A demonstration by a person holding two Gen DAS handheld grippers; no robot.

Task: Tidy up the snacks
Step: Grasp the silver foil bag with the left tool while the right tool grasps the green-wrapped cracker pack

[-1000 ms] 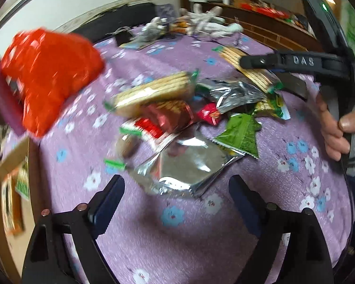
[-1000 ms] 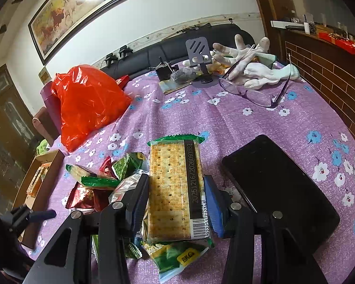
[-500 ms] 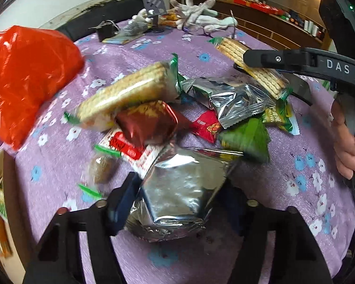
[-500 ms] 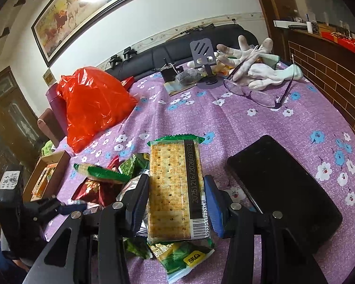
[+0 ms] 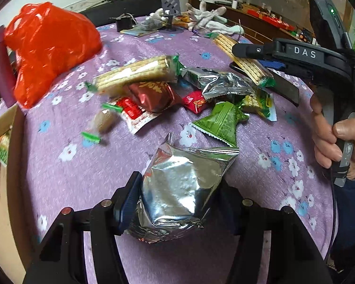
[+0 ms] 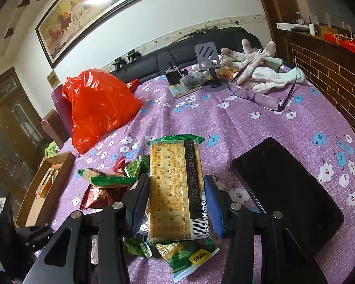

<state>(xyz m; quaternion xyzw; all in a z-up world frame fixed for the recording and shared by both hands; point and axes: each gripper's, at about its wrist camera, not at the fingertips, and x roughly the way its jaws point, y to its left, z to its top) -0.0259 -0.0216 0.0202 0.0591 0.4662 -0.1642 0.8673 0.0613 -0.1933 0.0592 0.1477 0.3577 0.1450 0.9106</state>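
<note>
The left claw [image 5: 179, 201] is clamped on a silver foil pouch [image 5: 179, 187], its 2 pads pressing the pouch's lower sides, and the pouch looks raised a little off the purple flowered tabletop [image 5: 260, 189], apart from the snack pile. The foil is crumpled and puffed, so I judge it light, slick and easily crushed; a hold low across the body, as here, seems safer than pinching the thin serrated top edge, which could tear or slip.

The right claw [image 6: 177, 196] grips a cracker packet [image 6: 175, 184] by its 2 long edges, about midway along, with the packet pointing forward, out past the fingertips. It is a stiff, flat stack in clear wrap; probably light but brittle, so the squeeze should stay gentle and on the edges.

Beyond the left claw lies the rest of the pile: a second cracker packet [image 5: 135, 71], a dark red pouch [image 5: 153, 94], a small red sachet [image 5: 194, 100], a green triangular pack [image 5: 222, 123] and another silver wrapper [image 5: 215, 82], overlapping or touching. These soft packs would best be taken 1 at a time by the body.

A black phone [image 6: 286, 189] lies just right of the right claw, and an orange plastic bag [image 6: 99, 106] sits well apart at the far left. A cardboard box [image 6: 47, 177] stands off the tabletop's left edge, perhaps the destination.
</note>
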